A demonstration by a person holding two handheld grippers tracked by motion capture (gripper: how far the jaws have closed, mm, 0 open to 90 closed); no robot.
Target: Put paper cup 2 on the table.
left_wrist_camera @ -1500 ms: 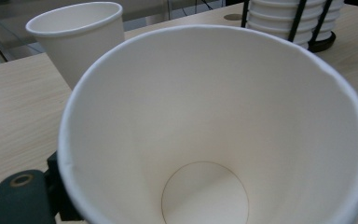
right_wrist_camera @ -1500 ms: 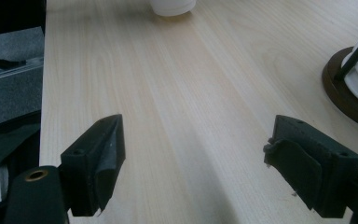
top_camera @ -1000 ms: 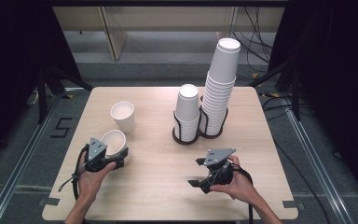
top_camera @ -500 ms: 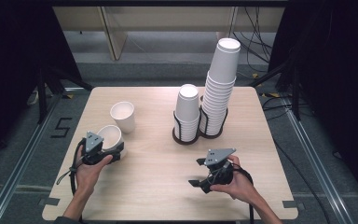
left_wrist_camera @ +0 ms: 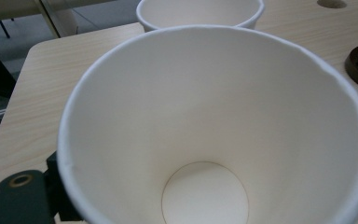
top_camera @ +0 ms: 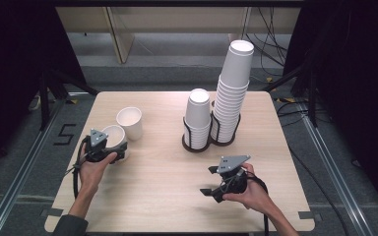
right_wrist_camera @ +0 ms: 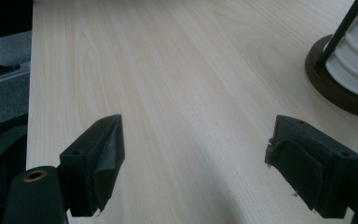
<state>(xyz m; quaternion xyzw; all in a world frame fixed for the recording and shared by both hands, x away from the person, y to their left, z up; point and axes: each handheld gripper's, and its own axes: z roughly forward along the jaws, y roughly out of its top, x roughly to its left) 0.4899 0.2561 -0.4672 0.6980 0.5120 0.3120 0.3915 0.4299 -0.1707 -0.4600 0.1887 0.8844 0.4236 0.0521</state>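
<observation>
The left gripper [top_camera: 109,151] had its jaws clamped on a white paper cup [top_camera: 114,137] just beside a second white paper cup [top_camera: 129,123] on the worktop [top_camera: 167,196], its placing unfinished; the right gripper [top_camera: 215,184] waited, jaws apart.

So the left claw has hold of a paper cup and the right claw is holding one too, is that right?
Not quite. The left claw does hold a paper cup, but the right claw holds nothing: the right gripper view shows its jaws wide apart over the bare table.
</observation>
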